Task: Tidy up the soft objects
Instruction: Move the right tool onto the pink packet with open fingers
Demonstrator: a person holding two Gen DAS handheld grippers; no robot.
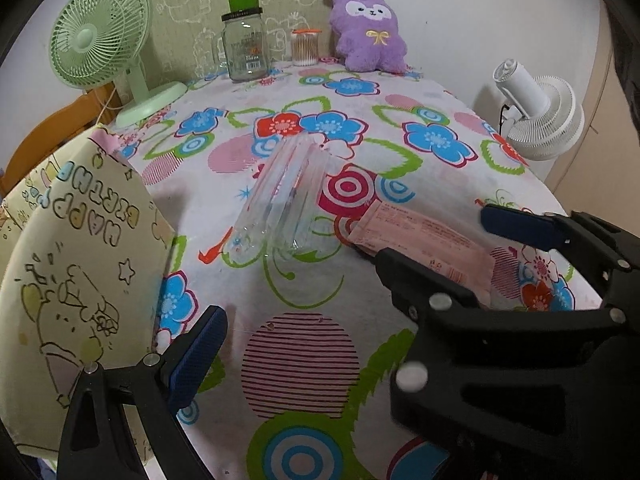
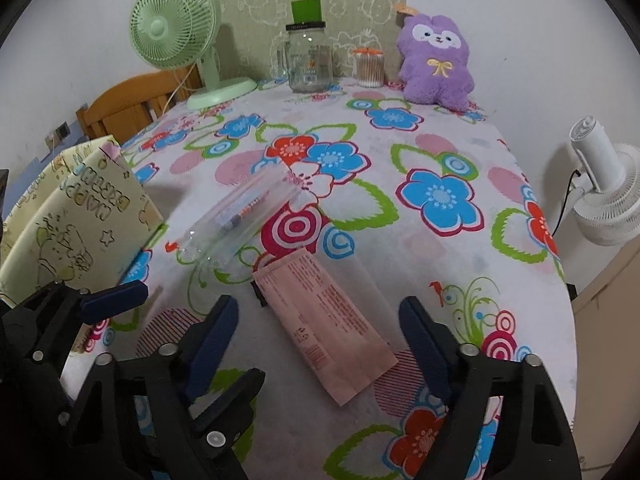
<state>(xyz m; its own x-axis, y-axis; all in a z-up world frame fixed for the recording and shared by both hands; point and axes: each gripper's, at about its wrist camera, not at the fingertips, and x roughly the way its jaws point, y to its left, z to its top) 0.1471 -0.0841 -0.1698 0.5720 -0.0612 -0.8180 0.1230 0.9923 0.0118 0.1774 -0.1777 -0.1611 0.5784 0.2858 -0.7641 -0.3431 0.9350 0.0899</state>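
Observation:
A pink flat packet (image 2: 325, 326) lies on the flowered tablecloth, also in the left wrist view (image 1: 424, 242). A clear plastic pouch (image 2: 236, 216) with small items inside lies just beyond it, also in the left wrist view (image 1: 280, 204). A purple plush toy (image 2: 436, 60) sits at the far edge, also in the left wrist view (image 1: 370, 32). My right gripper (image 2: 320, 320) is open, its jaws either side of the packet, above it. My left gripper (image 2: 176, 300) is open and empty to the left of the packet.
A yellow-green paper gift bag (image 1: 76, 280) stands at the table's left edge. A green desk fan (image 2: 180, 32), a glass jar (image 2: 310, 62) and a cotton swab tub (image 2: 370, 68) stand at the back. A white fan (image 2: 604, 196) stands beyond the right edge.

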